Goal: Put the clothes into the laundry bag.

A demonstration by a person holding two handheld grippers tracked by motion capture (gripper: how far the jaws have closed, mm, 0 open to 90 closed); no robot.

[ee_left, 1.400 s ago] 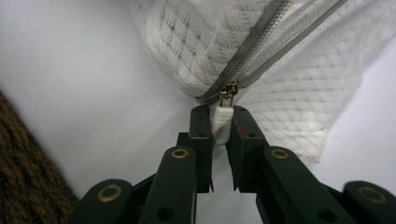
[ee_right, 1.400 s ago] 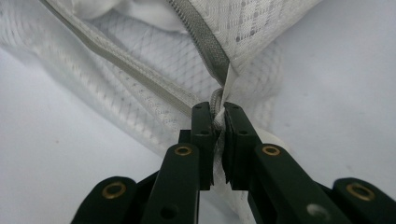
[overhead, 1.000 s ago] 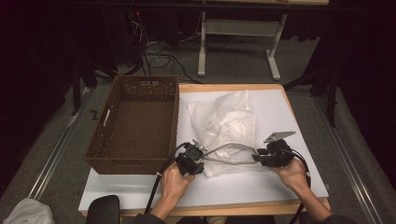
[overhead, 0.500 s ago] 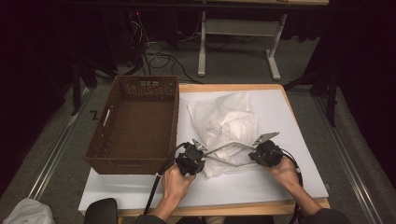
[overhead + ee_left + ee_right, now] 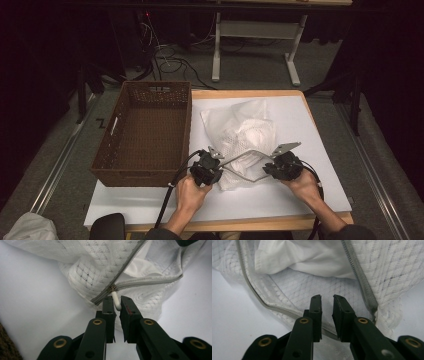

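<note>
I have the white mesh laundry bag (image 5: 243, 140) lying on the table (image 5: 320, 150) just ahead of both tools, with the brown basket (image 5: 145, 132) off to the left of my left gripper (image 5: 116, 305). That gripper's jaws sit either side of the small white zipper pull (image 5: 116, 303) and look closed against it, or very nearly so; a thin gap on one side keeps me from being sure of the bite. My right gripper (image 5: 327, 304) has its jaws a little apart, hovering over the open edge of the bag beside the grey zipper (image 5: 362, 287), holding nothing that I can see. White cloth (image 5: 312, 257) shows inside the opening beyond its tips. I judge the bag to be light, soft and floppy: it will bunch and slide on the smooth top rather than resist a pull. The pull tab is small, hard and likely slippery, so I want it pinched squarely. The fabric hem next to the zipper teeth is the best place for the right gripper to anchor, since the loose mesh would simply stretch
</note>
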